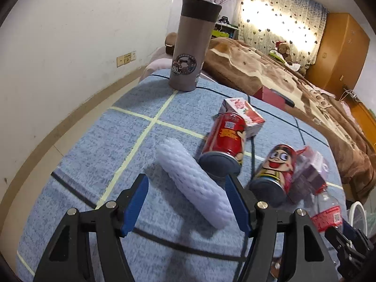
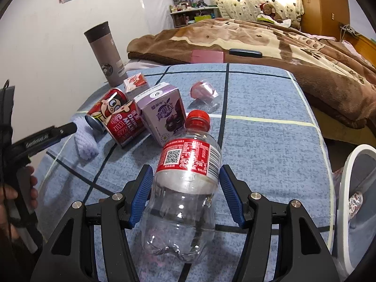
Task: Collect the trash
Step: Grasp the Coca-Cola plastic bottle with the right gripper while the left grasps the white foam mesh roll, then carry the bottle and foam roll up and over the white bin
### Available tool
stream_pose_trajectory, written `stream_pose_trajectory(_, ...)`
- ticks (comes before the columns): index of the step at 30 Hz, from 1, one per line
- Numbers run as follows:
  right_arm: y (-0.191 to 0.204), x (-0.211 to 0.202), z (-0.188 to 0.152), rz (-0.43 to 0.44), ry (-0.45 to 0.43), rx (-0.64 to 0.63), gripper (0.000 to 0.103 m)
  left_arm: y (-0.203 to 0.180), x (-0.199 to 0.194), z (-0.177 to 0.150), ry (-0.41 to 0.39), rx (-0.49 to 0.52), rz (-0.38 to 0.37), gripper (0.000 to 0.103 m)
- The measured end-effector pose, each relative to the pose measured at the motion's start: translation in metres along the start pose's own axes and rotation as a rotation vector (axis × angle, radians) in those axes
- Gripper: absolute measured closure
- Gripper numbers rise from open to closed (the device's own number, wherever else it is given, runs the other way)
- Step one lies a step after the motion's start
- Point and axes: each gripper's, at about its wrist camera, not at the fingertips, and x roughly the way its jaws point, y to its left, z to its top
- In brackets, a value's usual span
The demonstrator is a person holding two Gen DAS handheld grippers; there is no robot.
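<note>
A white foam fruit sleeve [image 1: 196, 184] lies on the blue checked table cover [image 1: 131, 141], between the open jaws of my left gripper [image 1: 188, 189]. Two red cartoon milk cans [image 1: 225, 141] [image 1: 276, 171] lie beside it, with a strawberry carton [image 1: 244, 115] behind. In the right wrist view my right gripper [image 2: 185, 181] is open around an empty clear bottle [image 2: 185, 188] with a red cap and label. A purple juice carton [image 2: 162, 112], the cans [image 2: 117, 115] and a crumpled clear cup [image 2: 204, 91] lie beyond.
A tall grey thermos [image 1: 191, 44] stands at the table's far edge. A bed with a brown blanket [image 2: 270, 44] lies behind the table. A white-rimmed bin [image 2: 352, 188] stands at the right edge. My left gripper [image 2: 47, 136] shows at the left.
</note>
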Motion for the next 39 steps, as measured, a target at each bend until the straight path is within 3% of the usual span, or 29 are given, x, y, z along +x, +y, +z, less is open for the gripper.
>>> stream_pose_trajectory(14, 0.001, -0.003, 0.001, -0.095, -0.032, -0.048, 0.041, 0.001, 0.034, 0.004, 0.058, -0.013, 0.040, 0.034)
stream_pose_trajectory(16, -0.001, -0.003, 0.002, -0.111, -0.042, -0.040, 0.041, 0.003, 0.039, 0.002, 0.082, -0.038, 0.001, 0.037)
stream_pose_trajectory(19, 0.000, 0.002, 0.004, -0.106, -0.032, -0.048, 0.040, 0.001, 0.036, 0.002, 0.075, -0.013, 0.016, 0.046)
stream_pose_trajectory(24, -0.001, 0.004, 0.006, -0.108, -0.035, -0.037, 0.040, -0.005, 0.035, 0.002, 0.078, 0.006, -0.018, 0.068)
stream_pose_trajectory(26, -0.003, 0.003, 0.006, -0.100, -0.034, -0.030, 0.040, -0.006, 0.034, 0.002, 0.080, 0.006, -0.038, 0.072)
stream_pose_trajectory(32, -0.011, 0.002, 0.004, -0.054, -0.035, 0.019, 0.040, -0.007, 0.029, -0.005, 0.094, 0.007, -0.107, 0.075)
stream_pose_trajectory(39, -0.010, 0.000, 0.001, -0.045, -0.045, 0.030, 0.041, -0.012, 0.013, -0.016, 0.083, 0.043, -0.132, 0.075)
